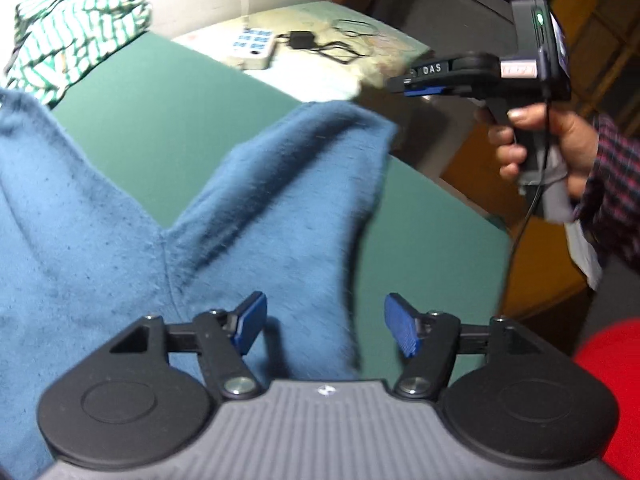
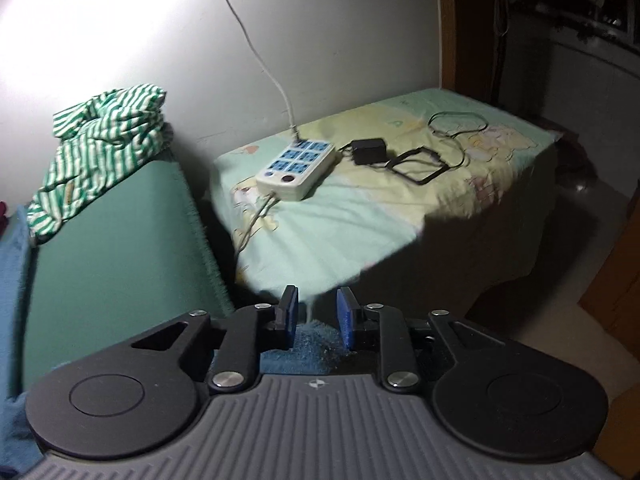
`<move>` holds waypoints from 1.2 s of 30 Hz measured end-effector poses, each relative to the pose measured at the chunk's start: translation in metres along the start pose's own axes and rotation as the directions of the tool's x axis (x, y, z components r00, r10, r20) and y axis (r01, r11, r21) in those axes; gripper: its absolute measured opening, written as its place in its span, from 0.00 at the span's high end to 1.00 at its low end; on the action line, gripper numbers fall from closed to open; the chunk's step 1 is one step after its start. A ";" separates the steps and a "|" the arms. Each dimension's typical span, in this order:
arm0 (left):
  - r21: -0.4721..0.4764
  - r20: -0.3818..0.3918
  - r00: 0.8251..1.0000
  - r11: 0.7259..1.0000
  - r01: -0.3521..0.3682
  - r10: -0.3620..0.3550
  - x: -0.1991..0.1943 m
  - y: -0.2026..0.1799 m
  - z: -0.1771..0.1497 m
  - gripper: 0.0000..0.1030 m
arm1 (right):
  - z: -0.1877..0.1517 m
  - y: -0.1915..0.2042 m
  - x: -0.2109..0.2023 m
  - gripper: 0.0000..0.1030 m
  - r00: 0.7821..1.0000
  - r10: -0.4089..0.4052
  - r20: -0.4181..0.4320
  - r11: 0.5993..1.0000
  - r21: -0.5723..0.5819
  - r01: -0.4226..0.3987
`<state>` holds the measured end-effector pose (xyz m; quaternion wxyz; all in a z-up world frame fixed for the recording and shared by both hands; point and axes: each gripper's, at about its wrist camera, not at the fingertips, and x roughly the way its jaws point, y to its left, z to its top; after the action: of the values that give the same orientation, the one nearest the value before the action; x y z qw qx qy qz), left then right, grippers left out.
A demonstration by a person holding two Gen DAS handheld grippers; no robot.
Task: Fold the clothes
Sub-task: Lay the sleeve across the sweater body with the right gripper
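Left gripper [image 1: 325,330] sat spread wide, empty, over blue garment [image 1: 248,200] on green surface [image 1: 160,112]. Right gripper [image 2: 317,320] looked narrowed around a blue cloth edge; grip unconfirmed, likely to slip if pulled.

Blue sweater [image 1: 100,208], centre-left: fuzzy matt knit, pilled. Green table cover [image 1: 168,120]: smooth matt cloth. Striped shirt [image 2: 100,148], upper left: crumpled thin cotton-like cloth. Power strip [image 2: 296,170]: glossy white plastic. Left gripper [image 1: 325,326] pads: ribbed blue rubber-like.

Bare green surface [image 1: 132,128] lies between blue garment [image 1: 100,232] and striped clothes [image 1: 80,28].
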<state>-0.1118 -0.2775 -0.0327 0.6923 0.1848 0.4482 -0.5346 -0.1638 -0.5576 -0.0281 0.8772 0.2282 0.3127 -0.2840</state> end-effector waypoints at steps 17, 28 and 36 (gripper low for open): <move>0.037 -0.107 0.994 0.999 0.013 -0.009 0.008 -0.009 -0.018 0.46 | -0.051 0.030 0.007 0.81 0.841 0.463 -0.281 0.877 0.283 -0.388; -0.030 -0.115 0.986 0.993 0.116 -0.119 0.003 -0.007 -0.020 0.86 | -0.032 0.022 -0.027 1.00 0.857 0.451 -0.249 0.890 0.193 -0.412; 0.023 -0.084 0.995 0.998 0.052 -0.050 -0.001 -0.015 -0.019 0.52 | -0.047 0.011 -0.003 0.72 0.868 0.403 -0.290 0.901 0.291 -0.322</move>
<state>-0.1334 -0.2681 -0.0390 0.6567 0.2042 0.4746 -0.5494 -0.1782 -0.5211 -0.0562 0.8139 0.4304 0.3764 -0.1035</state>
